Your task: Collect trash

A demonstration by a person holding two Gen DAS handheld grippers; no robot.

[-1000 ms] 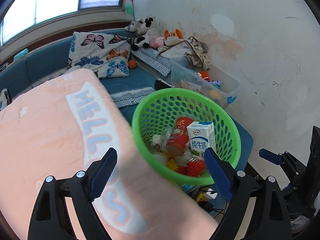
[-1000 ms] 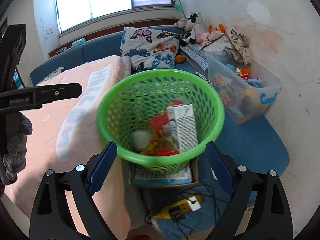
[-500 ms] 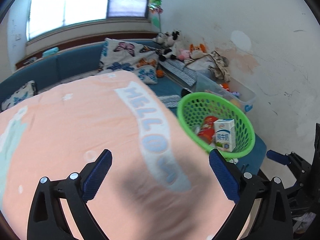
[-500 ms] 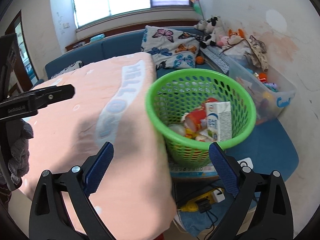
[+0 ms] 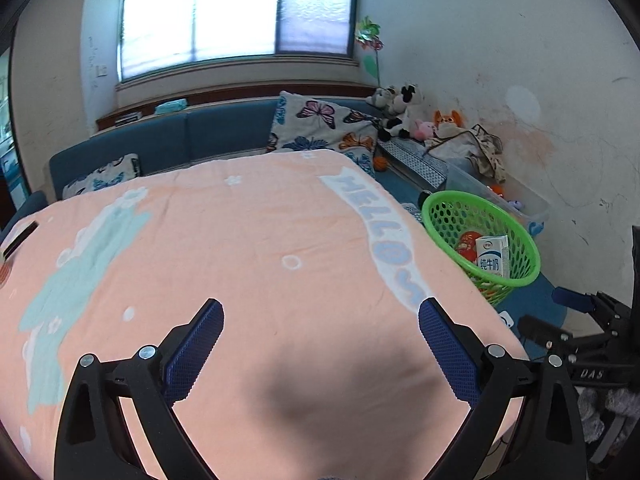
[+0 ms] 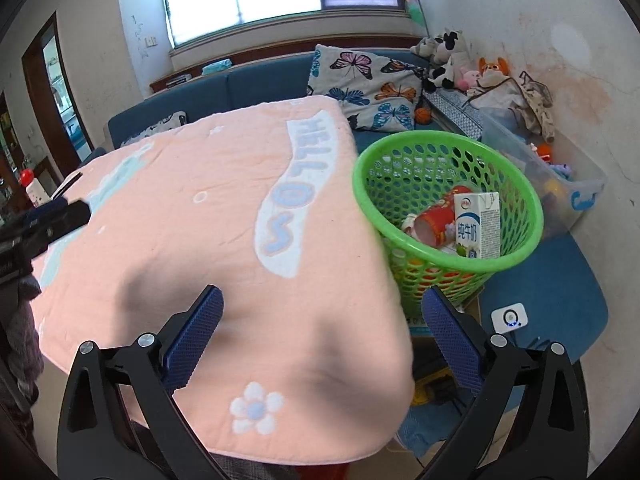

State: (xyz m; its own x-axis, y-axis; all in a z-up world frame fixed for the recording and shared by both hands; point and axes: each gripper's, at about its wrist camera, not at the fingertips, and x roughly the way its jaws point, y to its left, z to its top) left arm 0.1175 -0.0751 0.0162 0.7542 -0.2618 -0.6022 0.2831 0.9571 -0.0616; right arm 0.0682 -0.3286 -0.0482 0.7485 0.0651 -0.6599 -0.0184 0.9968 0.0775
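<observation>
Both our claws are spread wide with nothing between them: the left claw (image 5: pixel 320 334) has just finished opening, the right claw (image 6: pixel 322 322) has just been opening too. They hover over the pink "HELLO" blanket (image 5: pixel 248 248) covering the tabletop. The trash sits in the green basket (image 6: pixel 516 184) just off the tabletop's right edge. The milk carton (image 6: pixel 478 226) looks light and crushable, so we'd pinch its flat sides gently; the red snack tube (image 6: pixel 434 220) looks rounder, probably slippery, best grabbed mid-body.
</observation>
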